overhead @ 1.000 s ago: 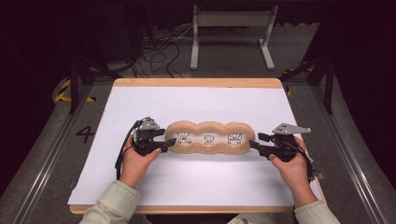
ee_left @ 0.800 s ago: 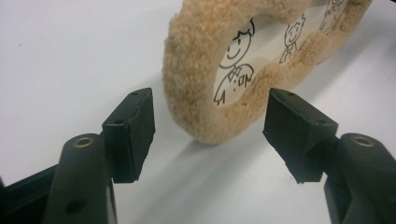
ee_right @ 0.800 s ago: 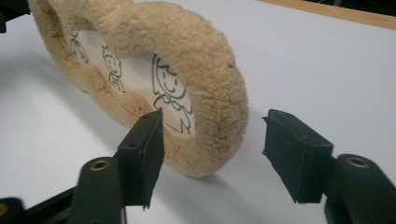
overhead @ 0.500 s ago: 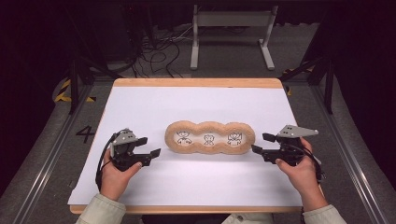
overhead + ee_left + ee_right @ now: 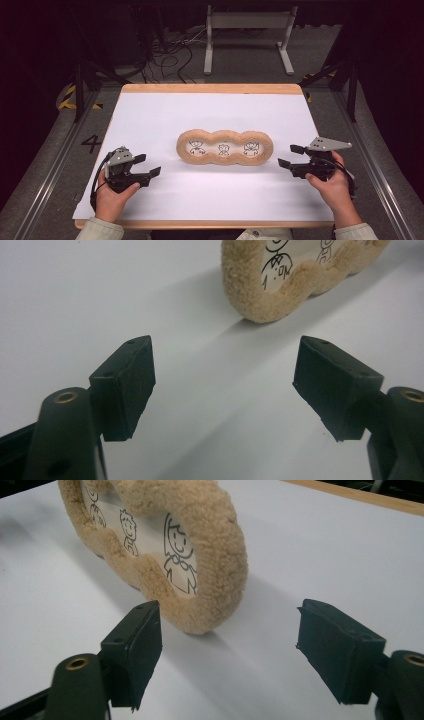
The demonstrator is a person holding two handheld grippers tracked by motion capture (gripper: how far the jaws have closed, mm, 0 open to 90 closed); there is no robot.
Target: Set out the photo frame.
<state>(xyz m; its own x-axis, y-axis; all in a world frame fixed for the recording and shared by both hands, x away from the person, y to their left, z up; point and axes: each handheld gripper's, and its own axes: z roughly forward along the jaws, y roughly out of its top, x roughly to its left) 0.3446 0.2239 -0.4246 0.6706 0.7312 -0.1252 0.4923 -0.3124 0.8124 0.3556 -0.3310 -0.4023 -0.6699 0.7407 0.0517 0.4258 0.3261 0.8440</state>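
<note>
A fuzzy tan three-window picture frame (image 5: 225, 148) lies at the centre of a white table (image 5: 150, 115). The left gripper (image 5: 148, 167) sits at eight o'clock from it, well apart; the right gripper (image 5: 291, 156) at three o'clock, near. Both have just been opening their jaws, which stand apart, with nothing between them.

Both tools let go of fuzzy frame (image 5: 224, 148), jaws just opened, left tool (image 5: 150, 166) apparently farther off.
</note>
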